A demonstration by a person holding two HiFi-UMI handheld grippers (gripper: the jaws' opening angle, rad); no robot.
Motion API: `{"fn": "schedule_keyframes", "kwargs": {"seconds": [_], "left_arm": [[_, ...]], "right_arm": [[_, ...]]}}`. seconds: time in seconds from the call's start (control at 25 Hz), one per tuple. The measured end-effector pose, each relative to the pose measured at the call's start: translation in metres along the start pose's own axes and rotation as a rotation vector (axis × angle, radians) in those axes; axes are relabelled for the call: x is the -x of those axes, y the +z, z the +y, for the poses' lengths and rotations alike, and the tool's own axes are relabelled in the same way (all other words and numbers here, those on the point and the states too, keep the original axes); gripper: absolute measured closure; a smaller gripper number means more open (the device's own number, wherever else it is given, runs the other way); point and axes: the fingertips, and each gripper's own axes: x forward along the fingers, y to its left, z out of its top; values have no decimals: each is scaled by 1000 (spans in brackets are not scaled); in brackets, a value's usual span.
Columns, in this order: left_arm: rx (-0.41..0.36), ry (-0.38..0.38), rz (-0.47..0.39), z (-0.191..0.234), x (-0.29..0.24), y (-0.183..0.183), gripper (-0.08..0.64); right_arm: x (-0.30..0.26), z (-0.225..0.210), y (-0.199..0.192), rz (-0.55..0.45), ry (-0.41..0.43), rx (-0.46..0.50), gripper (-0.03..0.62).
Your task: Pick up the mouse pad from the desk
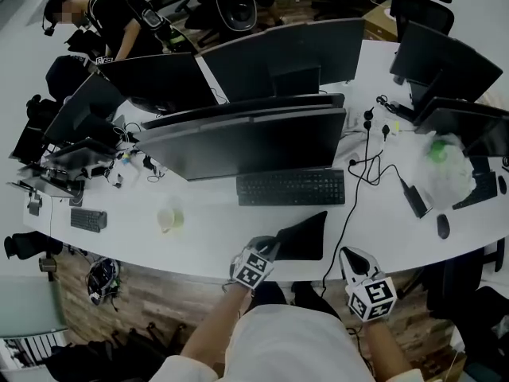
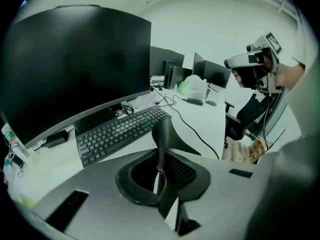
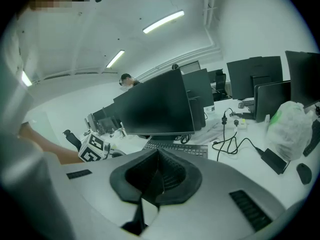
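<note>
The black mouse pad [image 1: 306,233] is lifted off the white desk [image 1: 215,241] near its front edge, in front of the keyboard [image 1: 290,187]. My left gripper [image 1: 270,246] is shut on the pad's left corner. In the left gripper view the mouse pad [image 2: 165,131] curls upward from between the closed jaws of the left gripper [image 2: 161,174]. My right gripper [image 1: 350,255] hovers to the right of the pad, apart from it. In the right gripper view the right gripper [image 3: 159,176] has its jaws together with nothing between them.
A curved monitor [image 1: 246,138] stands behind the keyboard, with more monitors around. A black cable [image 1: 350,205] runs down the desk to the pad's right. A mouse [image 1: 443,226], a plastic bag [image 1: 445,161] and a cup [image 1: 169,219] sit on the desk. A person [image 1: 103,18] sits far back left.
</note>
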Motion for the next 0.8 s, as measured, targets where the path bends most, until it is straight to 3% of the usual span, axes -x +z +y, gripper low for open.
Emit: {"fn": "schedule_keyframes", "kwargs": {"seconds": [0.16,0.48,0.8], "left_arm": [[2,27,-38,-5,16,9,517],[12,83,-151,-11,77,28,517],[19,158,-327,0,168,55,517]], "right_arm": [[-1,4,3,-10,38,-25,580],[6,34,29,-66,102,15,580],[16,69,49,-119,71,106,580]]}}
